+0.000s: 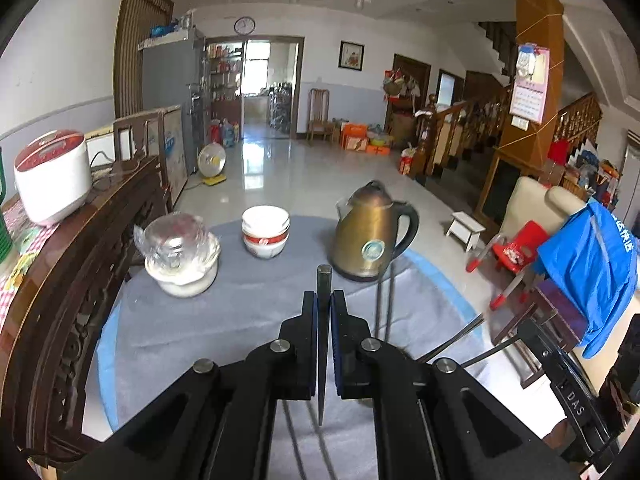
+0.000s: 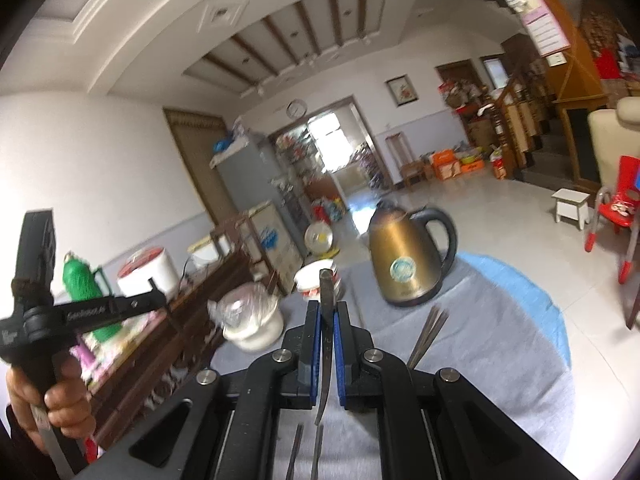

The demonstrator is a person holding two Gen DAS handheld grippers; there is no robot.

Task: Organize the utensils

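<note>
The left gripper (image 1: 324, 304) clamped a dark chopstick (image 1: 323, 280) above the grey cloth (image 1: 240, 320). The right gripper (image 2: 326, 316) pinched a metal utensil (image 2: 326, 284), near the kettle (image 2: 404, 256).

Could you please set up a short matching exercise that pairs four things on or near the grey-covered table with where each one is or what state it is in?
Things:
1. brass-coloured kettle
2. stacked white bowls
3. rice cooker
4. left gripper

Places or states:
A. on the wooden sideboard beside the table
B. jaws shut on a dark utensil handle
C. on the table's right side, handle pointing right
D. near the far edge of the table, between the plastic-wrapped bowl and the kettle

Pairs: 1-C, 2-D, 3-A, 4-B
</note>
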